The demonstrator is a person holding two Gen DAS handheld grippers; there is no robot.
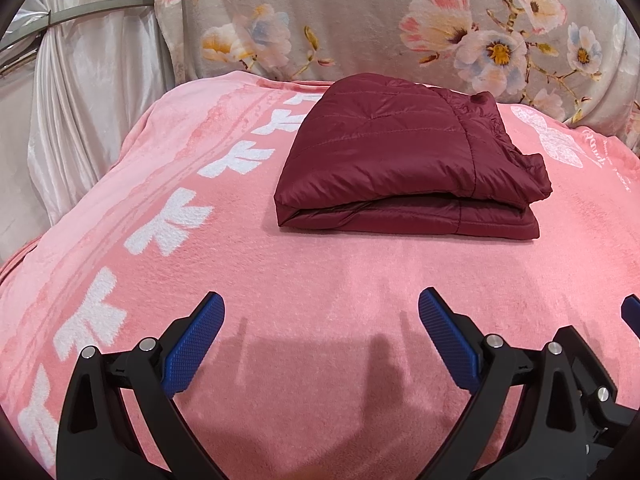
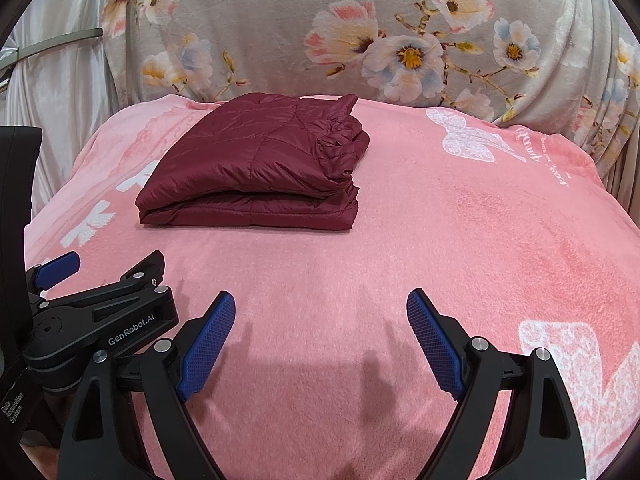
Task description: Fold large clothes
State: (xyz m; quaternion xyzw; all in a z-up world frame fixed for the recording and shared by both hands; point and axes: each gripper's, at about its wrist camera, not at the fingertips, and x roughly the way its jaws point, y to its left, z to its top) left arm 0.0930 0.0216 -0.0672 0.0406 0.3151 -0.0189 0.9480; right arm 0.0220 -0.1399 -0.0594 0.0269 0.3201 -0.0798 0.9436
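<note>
A dark red quilted jacket (image 1: 404,156) lies folded into a thick rectangle on the pink blanket (image 1: 320,280), toward the far side. The right wrist view shows the same jacket (image 2: 256,168) left of centre, its gathered hem at the right end. My left gripper (image 1: 322,312) is open, its blue pads spread wide over bare blanket well short of the jacket. My right gripper (image 2: 322,310) stands open too, nothing between its pads. The left gripper's black body (image 2: 100,320) shows at the left edge of the right wrist view.
A grey flowered cloth (image 1: 360,20) hangs as a backdrop behind the pink blanket. White satin drapery (image 1: 88,100) with a curved metal bar falls at the far left. White bow prints run along the blanket's left side.
</note>
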